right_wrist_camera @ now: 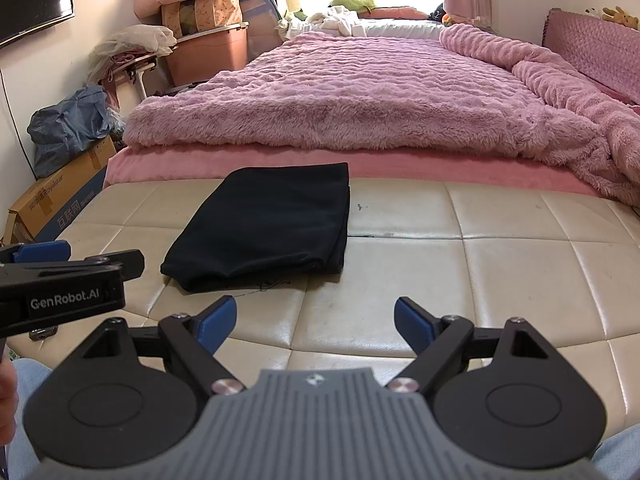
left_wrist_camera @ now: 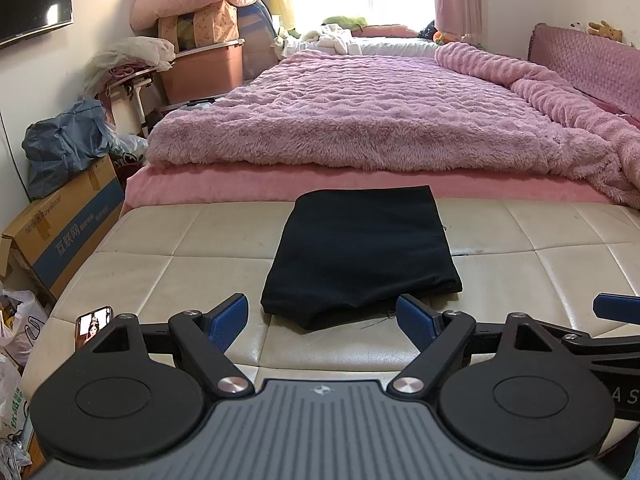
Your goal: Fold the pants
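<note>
- Your black fabric pants (left_wrist_camera: pixel 362 256) lie as a compact folded rectangle on the cream padded leather bench (left_wrist_camera: pixel 168 272), its far edge close to the pink bed (left_wrist_camera: pixel 340 116); judged from that tidy shape, the folding looks done or nearly so.
- Your left gripper (left_wrist_camera: pixel 320 320) hovers just short of the bundle's near edge, jaws spread wide with nothing between them.
- Your right gripper (right_wrist_camera: pixel 314 320) sits back to the right of the bundle over bare cushion, jaws equally wide apart and empty, probably so the fold can settle untouched.
- A loose thread (right_wrist_camera: pixel 272 285) trails from the near hem.
- A phone with a lit screen (left_wrist_camera: pixel 94 322) rests at the bench's left corner, well apart from the pants; nothing blocks either gripper.
</note>
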Tool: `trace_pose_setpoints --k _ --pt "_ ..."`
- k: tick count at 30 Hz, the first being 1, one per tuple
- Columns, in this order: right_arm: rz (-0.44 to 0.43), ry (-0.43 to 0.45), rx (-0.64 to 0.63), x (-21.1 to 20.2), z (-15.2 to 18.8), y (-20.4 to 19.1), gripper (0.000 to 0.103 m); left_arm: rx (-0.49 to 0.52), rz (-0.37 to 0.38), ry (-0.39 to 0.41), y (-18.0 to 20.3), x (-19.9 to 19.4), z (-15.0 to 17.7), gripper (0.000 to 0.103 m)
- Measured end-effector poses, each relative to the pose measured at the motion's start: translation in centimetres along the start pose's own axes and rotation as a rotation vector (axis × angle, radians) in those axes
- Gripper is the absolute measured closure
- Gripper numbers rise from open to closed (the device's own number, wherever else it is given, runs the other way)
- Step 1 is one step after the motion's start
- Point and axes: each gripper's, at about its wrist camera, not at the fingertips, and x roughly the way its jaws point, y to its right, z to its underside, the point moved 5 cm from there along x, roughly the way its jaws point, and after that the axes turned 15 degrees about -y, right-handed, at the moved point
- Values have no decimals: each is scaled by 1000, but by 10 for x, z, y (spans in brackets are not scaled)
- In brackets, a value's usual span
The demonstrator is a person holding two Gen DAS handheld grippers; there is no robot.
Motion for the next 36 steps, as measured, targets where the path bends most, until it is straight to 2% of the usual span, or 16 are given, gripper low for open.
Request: trace_pose_setpoints --k 36 --pt "-2 -8 11 1 2 2 21 -2 2 -2 1 -1 0 5"
